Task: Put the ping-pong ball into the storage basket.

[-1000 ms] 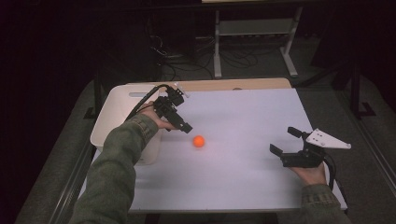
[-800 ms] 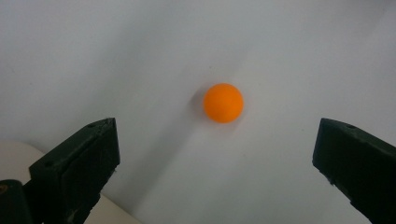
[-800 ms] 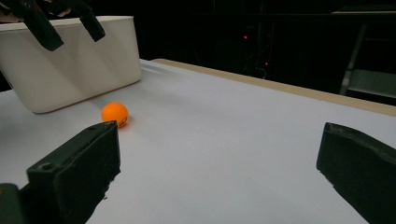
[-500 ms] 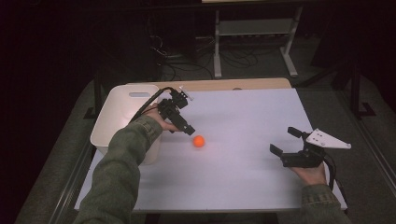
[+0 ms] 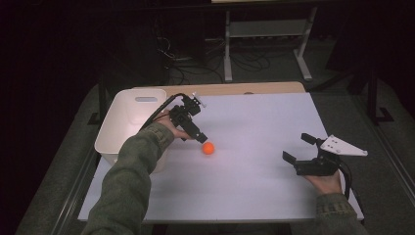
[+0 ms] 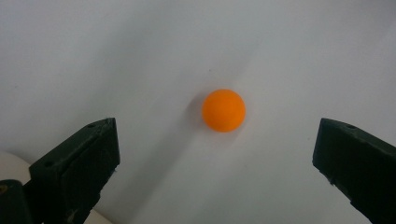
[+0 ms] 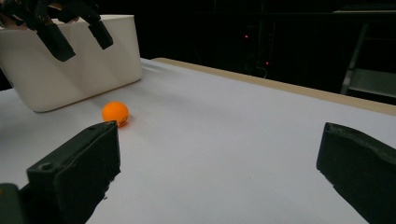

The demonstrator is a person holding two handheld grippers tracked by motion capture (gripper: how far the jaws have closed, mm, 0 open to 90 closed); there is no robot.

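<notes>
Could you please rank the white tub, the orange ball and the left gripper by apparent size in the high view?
1. white tub
2. left gripper, including its black body
3. orange ball, clearly smallest

A plain bright orange round ball (image 6: 223, 110), with no marking to be seen, lies on the plain white table top (image 5: 254, 147) between and ahead of the matte black jaws of the left gripper (image 5: 199, 136). The right gripper (image 5: 299, 151) is black too, with a light grey plate on top. Behind the left gripper's jaws stands a plain white plastic tub (image 5: 128, 122), and the person's sleeves are olive green.
</notes>
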